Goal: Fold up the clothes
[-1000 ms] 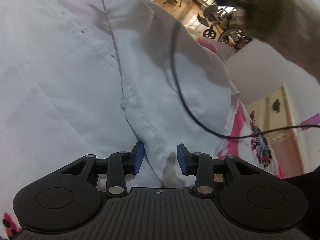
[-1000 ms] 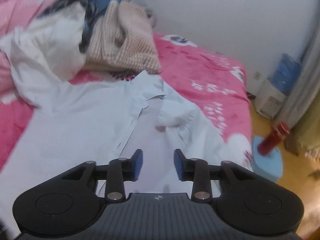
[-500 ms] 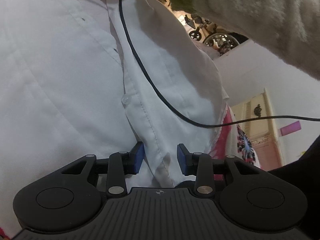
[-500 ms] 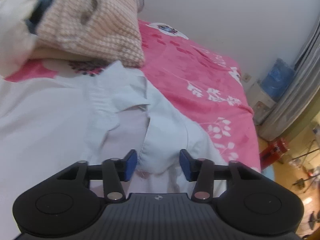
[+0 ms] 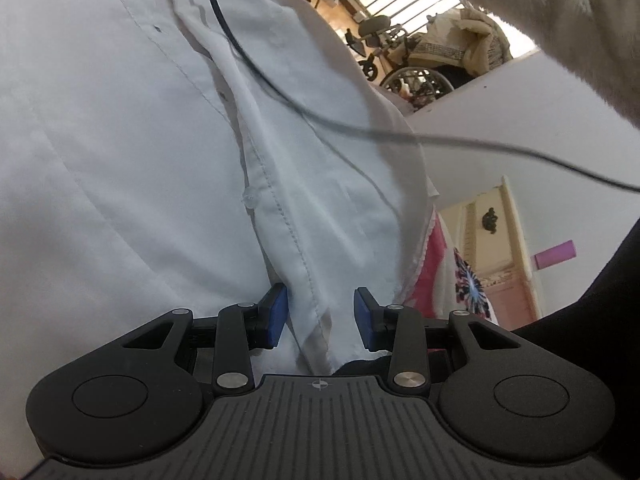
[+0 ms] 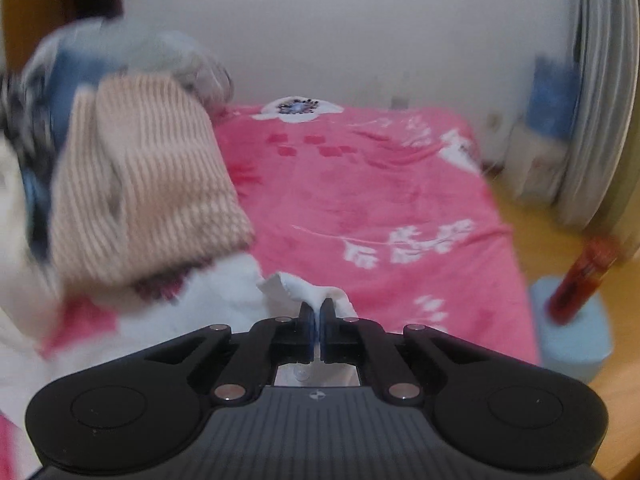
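The right wrist view is blurred by motion; the pile of clothes (image 6: 132,184) on the left is hard to make out. The right gripper (image 6: 317,330) is clamped on a bunched edge of the white shirt (image 6: 308,290), which lies on the pink bedspread (image 6: 380,200). The left gripper (image 5: 320,316) is apart, with the shirt's button strip (image 5: 280,208) between its blue pads (image 5: 274,316). A black cable (image 5: 360,130) crosses above. A fuzzy sleeve (image 5: 560,8) is cut off at the top right.
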